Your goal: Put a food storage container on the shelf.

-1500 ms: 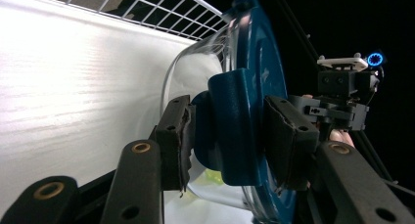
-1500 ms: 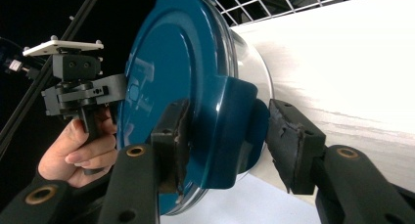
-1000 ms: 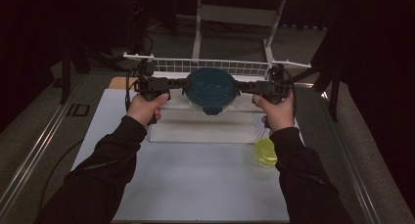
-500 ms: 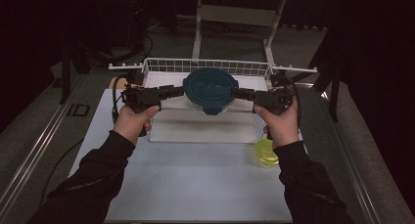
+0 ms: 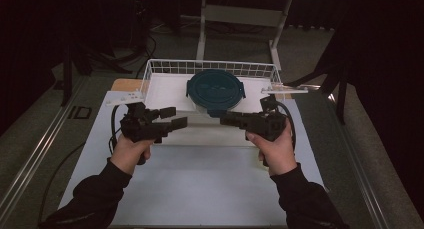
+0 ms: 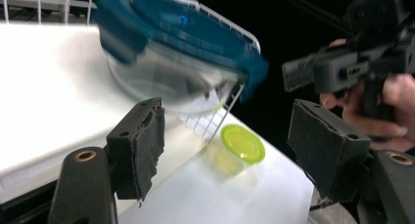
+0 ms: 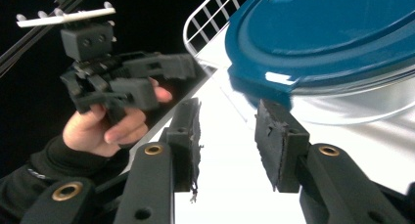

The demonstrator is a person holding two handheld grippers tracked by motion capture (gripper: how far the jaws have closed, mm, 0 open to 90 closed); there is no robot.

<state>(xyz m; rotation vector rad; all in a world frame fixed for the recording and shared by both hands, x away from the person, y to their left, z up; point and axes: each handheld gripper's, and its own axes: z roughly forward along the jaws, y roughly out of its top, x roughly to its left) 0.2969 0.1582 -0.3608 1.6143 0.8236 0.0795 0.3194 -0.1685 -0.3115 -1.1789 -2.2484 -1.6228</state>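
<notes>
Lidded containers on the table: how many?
2. A glass bowl with a blue lid sits in the white wire basket at the far side. A small cup with a yellow-green lid stands on the table just outside the basket. Others may be hidden.

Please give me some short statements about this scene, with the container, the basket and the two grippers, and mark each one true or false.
1. The glass container with the blue lid sits in the white wire basket. True.
2. The left gripper is shut on the container. False: its jaws are open and hold nothing.
3. The small yellow-green cup stands inside the basket. False: it stands on the white table, outside the basket's wire wall.
4. The right gripper is open and empty. True.
5. The blue lid lies beside the container. False: it is on top of the container.
</notes>
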